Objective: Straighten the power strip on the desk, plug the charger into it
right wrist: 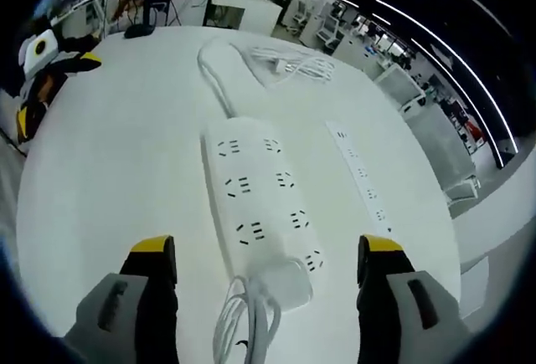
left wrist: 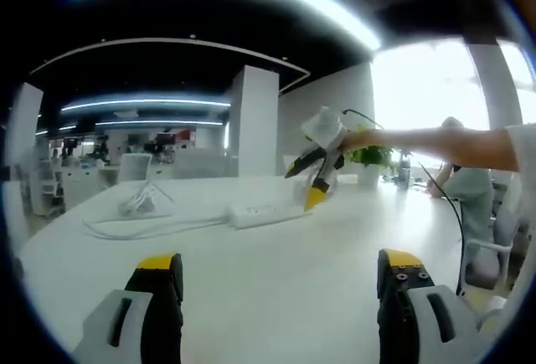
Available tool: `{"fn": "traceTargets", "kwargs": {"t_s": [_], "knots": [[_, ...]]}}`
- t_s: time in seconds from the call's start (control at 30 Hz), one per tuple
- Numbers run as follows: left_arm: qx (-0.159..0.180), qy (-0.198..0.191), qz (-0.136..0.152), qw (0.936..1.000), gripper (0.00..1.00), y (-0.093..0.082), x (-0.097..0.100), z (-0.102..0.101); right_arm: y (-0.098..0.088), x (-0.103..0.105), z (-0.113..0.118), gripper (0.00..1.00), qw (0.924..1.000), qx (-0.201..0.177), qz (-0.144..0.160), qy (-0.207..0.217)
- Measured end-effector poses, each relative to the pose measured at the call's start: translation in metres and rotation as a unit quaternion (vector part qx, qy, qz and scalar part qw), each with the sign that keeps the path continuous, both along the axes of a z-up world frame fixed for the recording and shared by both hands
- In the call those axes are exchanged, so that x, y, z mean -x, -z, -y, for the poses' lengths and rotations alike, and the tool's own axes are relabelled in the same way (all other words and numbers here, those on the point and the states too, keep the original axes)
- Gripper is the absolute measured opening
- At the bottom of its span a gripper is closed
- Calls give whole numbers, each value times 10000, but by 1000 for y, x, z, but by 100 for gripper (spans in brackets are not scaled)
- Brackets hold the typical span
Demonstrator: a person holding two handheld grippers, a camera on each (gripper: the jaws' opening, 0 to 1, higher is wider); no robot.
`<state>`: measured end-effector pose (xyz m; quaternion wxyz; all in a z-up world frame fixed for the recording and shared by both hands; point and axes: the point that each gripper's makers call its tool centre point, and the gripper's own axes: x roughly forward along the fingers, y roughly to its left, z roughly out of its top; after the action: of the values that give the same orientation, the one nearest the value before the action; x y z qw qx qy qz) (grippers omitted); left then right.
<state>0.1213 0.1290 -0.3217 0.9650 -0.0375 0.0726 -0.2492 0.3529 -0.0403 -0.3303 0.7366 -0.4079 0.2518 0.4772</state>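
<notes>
Right gripper (right wrist: 261,268) hovers over the white power strip (right wrist: 261,205), jaws wide apart, gripping nothing. Strip lies flat mid-desk (right wrist: 117,180), coiled cord (right wrist: 247,326) at its near end. Left gripper (left wrist: 280,276) also released, low above the desk, well back from the strip.

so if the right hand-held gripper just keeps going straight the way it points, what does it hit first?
Most likely the wide white power strip. It lies between the open jaws of the right hand-held gripper, with its cable bunched at the near end. The gripper looks to be above the desk, so depth is uncertain.
</notes>
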Motion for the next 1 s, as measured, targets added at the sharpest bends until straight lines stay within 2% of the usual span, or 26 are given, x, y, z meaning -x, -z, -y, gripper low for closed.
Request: {"fn": "traceTargets", "kwargs": {"t_s": [0.1, 0.23, 0.47, 0.6, 0.7, 1.0], "knots": [[-4, 7, 0, 10000, 99, 0, 0, 0, 0, -1, -2, 100, 9998, -201, -24, 39], [6, 3, 6, 10000, 99, 0, 0, 0, -3, -1, -4, 100, 9991, -410, -9, 49], [13, 3, 11, 10000, 99, 0, 0, -1, -16, -2, -14, 100, 9948, -1016, -25, 114], [21, -16, 23, 10000, 99, -1, 0, -2, -21, -3, -16, 100, 9907, -1335, -72, 234], [42, -15, 28, 10000, 99, -1, 0, -2, -25, -1, -23, 100, 9849, -1699, -131, 296], [58, -9, 25, 10000, 99, -1, 1, -2, -42, -12, -26, 100, 9720, -2301, -180, 444]]}}
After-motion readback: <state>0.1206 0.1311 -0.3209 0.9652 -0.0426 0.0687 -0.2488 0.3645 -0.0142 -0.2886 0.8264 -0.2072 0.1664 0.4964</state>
